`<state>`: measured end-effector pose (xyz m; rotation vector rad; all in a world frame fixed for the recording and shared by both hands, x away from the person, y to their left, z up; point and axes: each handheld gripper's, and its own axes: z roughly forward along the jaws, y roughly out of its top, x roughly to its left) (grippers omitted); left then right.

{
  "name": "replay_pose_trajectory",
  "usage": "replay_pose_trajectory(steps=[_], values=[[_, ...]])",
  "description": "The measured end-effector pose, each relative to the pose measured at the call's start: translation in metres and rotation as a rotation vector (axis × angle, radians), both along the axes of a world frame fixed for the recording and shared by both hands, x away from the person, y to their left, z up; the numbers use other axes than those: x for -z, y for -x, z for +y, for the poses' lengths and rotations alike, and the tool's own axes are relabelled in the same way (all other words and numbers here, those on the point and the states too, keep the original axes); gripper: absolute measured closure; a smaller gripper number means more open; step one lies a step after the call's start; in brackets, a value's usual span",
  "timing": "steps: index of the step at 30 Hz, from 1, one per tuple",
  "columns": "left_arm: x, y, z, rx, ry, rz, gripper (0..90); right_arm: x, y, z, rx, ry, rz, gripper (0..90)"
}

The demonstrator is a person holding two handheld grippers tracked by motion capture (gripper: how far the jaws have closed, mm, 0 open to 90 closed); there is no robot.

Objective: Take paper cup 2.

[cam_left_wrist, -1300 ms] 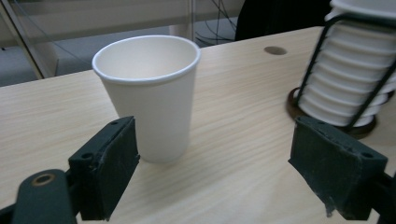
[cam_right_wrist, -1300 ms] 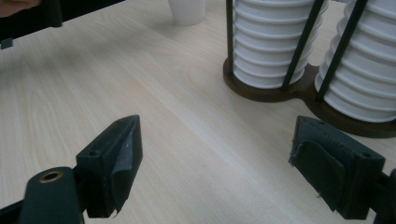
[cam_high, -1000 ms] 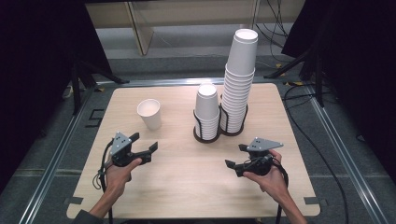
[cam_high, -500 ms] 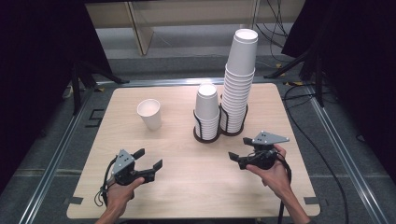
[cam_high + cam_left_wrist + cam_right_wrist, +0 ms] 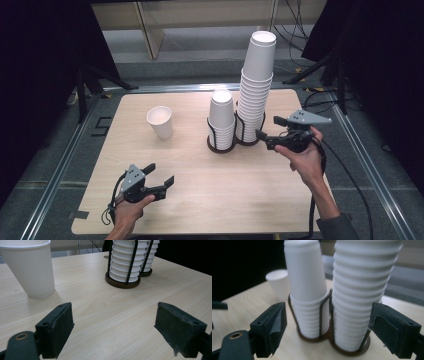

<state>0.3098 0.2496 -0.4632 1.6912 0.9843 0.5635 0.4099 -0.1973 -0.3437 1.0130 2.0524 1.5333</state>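
Starting at the left, the left hand-held gripper (image 5: 159, 175) is held low over the tabletop (image 5: 225, 195), jaws apart and empty, near the single paper cup (image 5: 160, 121). Further right, a short stack of cups (image 5: 221, 120) and a tall stack of cups (image 5: 256, 90) are seen in a wire holder. The right hand-held gripper (image 5: 267, 128), open and empty, is raised beside the tall stack. An approach is judged underway; next, the jaws must be closed around one cup only.

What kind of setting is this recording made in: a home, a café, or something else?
Most likely a lab or recording workspace, not a café. A bare wooden table sits inside a metal rail frame, dark curtains hang on both sides, and cables trail across the floor behind. The stacked paper cups look like props.
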Motion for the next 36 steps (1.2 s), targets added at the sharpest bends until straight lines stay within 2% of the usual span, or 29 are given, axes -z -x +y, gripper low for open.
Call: replay_pose_trajectory(steps=[2, 3, 4, 5, 6, 7, 9, 11, 12, 13, 16, 17, 20, 26, 27, 29, 33, 34, 36], values=[[0.002, -0.001, -0.001, 0.012, 0.003, 0.0, 14.4, -0.012, -0.005, -0.003, 0.02, -0.002, -0.011, 15.7], [0.002, 0.0, -0.001, 0.008, -0.006, 0.008, 14.4, -0.017, -0.009, -0.003, 0.014, -0.019, -0.01, 15.7], [0.004, -0.001, -0.002, 0.02, 0.004, 0.002, 14.4, -0.023, -0.012, -0.005, 0.022, -0.01, -0.018, 15.7], [0.005, -0.001, -0.003, 0.019, -0.008, 0.01, 14.4, -0.029, -0.016, -0.006, 0.029, 0.002, -0.049, 15.6], [0.006, -0.002, -0.003, 0.029, -0.004, 0.007, 14.4, -0.034, -0.018, -0.006, 0.032, -0.017, -0.029, 15.6], [0.006, -0.002, -0.004, 0.031, 0.002, 0.008, 14.4, -0.039, -0.022, -0.006, 0.039, -0.026, -0.038, 15.6], [0.006, -0.001, -0.005, 0.027, -0.019, 0.017, 14.4, -0.051, -0.028, -0.007, 0.042, -0.027, -0.042, 15.6], [0.006, -0.001, -0.005, 0.03, -0.019, 0.015, 14.4, -0.063, -0.034, -0.006, 0.053, -0.039, -0.046, 15.5], [0.006, -0.001, -0.005, 0.031, -0.02, 0.015, 14.4, -0.068, -0.037, -0.007, 0.059, -0.023, -0.073, 15.5], [0.006, -0.001, -0.005, 0.032, -0.019, 0.015, 14.4, -0.073, -0.039, -0.006, 0.064, -0.028, -0.067, 15.5], [0.007, -0.002, -0.004, 0.035, -0.019, 0.013, 14.4, -0.09, -0.049, -0.003, 0.077, -0.026, -0.094, 15.4], [0.008, -0.003, -0.005, 0.041, -0.005, 0.007, 14.4, -0.095, -0.053, -0.002, 0.08, -0.025, -0.097, 15.4], [0.007, -0.002, -0.004, 0.038, -0.01, 0.009, 14.4, -0.106, -0.064, 0.002, 0.07, -0.027, -0.104, 15.4], [0.008, -0.002, -0.005, 0.046, -0.013, 0.008, 14.4, -0.119, -0.084, 0.013, 0.075, -0.033, -0.098, 15.4], [0.008, -0.002, -0.006, 0.043, -0.001, 0.006, 14.4, -0.12, -0.086, 0.014, 0.079, -0.036, -0.089, 15.4], [0.008, -0.002, -0.006, 0.044, -0.007, 0.011, 14.4, -0.122, -0.092, 0.018, 0.083, -0.032, -0.092, 15.3], [0.008, -0.002, -0.006, 0.047, -0.007, 0.012, 14.4, -0.124, -0.103, 0.026, 0.101, -0.025, -0.066, 15.5], [0.008, -0.002, -0.006, 0.049, -0.005, 0.012, 14.4, -0.124, -0.106, 0.027, 0.1, -0.021, -0.077, 14.9], [0.007, -0.001, -0.006, 0.049, -0.02, 0.017, 14.4, -0.125, -0.112, 0.03, 0.102, -0.025, -0.065, 14.1]])
